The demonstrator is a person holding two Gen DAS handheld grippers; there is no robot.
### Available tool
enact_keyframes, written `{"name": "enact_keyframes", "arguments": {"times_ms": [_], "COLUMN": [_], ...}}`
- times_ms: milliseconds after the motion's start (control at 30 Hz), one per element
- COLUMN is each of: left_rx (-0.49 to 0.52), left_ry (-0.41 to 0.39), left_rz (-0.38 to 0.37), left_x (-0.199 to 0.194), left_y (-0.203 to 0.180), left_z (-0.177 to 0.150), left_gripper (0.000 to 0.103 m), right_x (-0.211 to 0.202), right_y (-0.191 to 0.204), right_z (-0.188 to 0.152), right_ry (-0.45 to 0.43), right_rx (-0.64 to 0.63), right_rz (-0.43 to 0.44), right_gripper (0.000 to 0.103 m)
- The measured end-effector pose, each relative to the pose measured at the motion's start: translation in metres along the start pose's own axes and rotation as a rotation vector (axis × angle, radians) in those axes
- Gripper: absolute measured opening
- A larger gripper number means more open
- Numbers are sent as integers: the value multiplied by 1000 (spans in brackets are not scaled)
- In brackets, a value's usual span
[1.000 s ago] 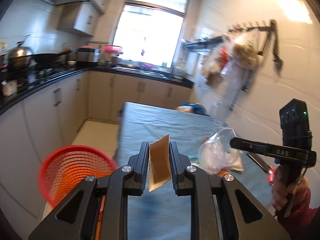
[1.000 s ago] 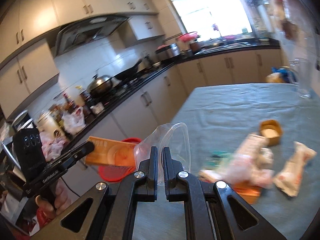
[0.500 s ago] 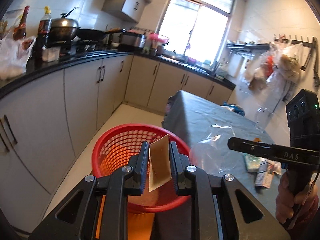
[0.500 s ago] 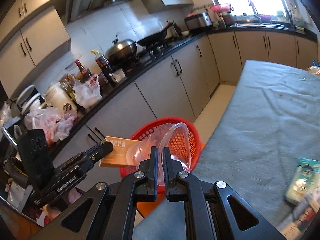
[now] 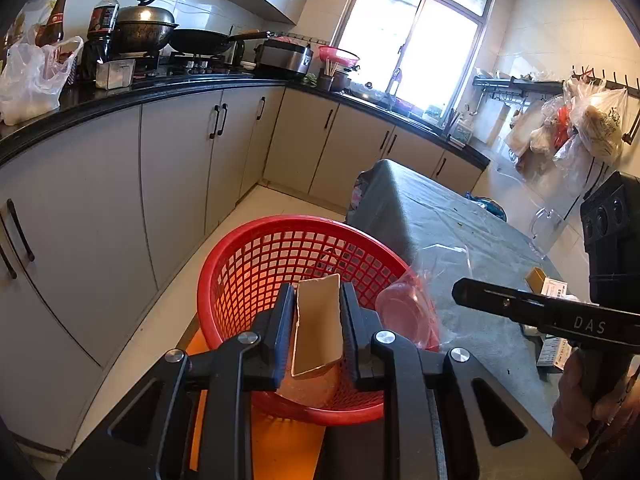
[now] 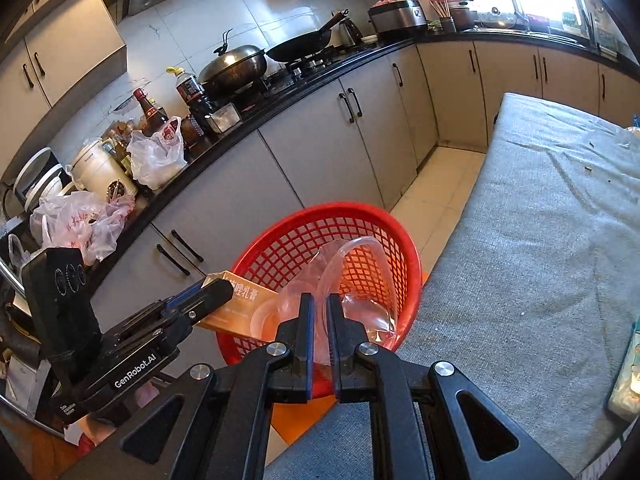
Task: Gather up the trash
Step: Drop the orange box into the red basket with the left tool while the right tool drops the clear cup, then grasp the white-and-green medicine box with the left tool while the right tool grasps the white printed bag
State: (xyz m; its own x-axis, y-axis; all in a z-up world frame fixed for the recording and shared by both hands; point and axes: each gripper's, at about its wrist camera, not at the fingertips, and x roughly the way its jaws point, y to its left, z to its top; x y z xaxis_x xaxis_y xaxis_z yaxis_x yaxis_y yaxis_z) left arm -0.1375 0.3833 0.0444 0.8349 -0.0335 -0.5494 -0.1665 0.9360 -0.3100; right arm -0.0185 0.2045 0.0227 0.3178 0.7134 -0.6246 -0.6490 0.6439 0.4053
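We hold the left tongs (image 5: 317, 316) over the red basket (image 5: 256, 264), their jaws clamped on a flat cardboard box (image 5: 318, 322) that stands on edge between them; the jaws have just eased a touch wider, yet the box is still pinched. The right tongs (image 6: 317, 316) are nearly closed on a clear plastic bag (image 6: 360, 280), which bulges out above the basket's rim on the side nearest the surface (image 6: 540, 280).

The left view shows the box only as plain brown card and the bag (image 5: 404, 312) as a pinkish blur beside it. The right view alone shows the printed orange face of the box (image 6: 244, 304), sticking out sideways over the basket (image 6: 320, 236). From the left we also see 2 small cartons (image 5: 550, 292) near the far right edge of the cloth-covered surface (image 5: 460, 240).
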Motion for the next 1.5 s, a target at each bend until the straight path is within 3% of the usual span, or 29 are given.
{"name": "enact_keyframes", "arguments": {"times_ms": [100,233,567,700,833,1300,1500], "left_rx": [-5,-2,-5,20,45,158,241], "left_ry": [-9,-16,-41,-42,-33,58,106], "left_rz": [-2,-2,-21,-40,-67,-190,-246], "left_x": [-3,-8,-22,-25,-25,-9,1], "left_y": [-1,-6,-24,-43,-66,-153,-198], "left_z": [1,1,-3,-7,-12,-38,-51], "left_gripper": [27,34,40,42,47,56,63], "right_x": [-3,-9,-40,-57,-76,-177,-229], "right_y": [1,1,-11,-17,-25,-93,-133], "right_z": [-1,-2,-15,-23,-29,-60,-77], "right_ry": [-1,-18,-49,-67,-98,-246,-339], "right_rx": [-6,-5,34,43,63,200,292], "right_rz": [8,9,14,9,1,-69,-155], "right_gripper": [10,23,24,25,39,40,42]}}
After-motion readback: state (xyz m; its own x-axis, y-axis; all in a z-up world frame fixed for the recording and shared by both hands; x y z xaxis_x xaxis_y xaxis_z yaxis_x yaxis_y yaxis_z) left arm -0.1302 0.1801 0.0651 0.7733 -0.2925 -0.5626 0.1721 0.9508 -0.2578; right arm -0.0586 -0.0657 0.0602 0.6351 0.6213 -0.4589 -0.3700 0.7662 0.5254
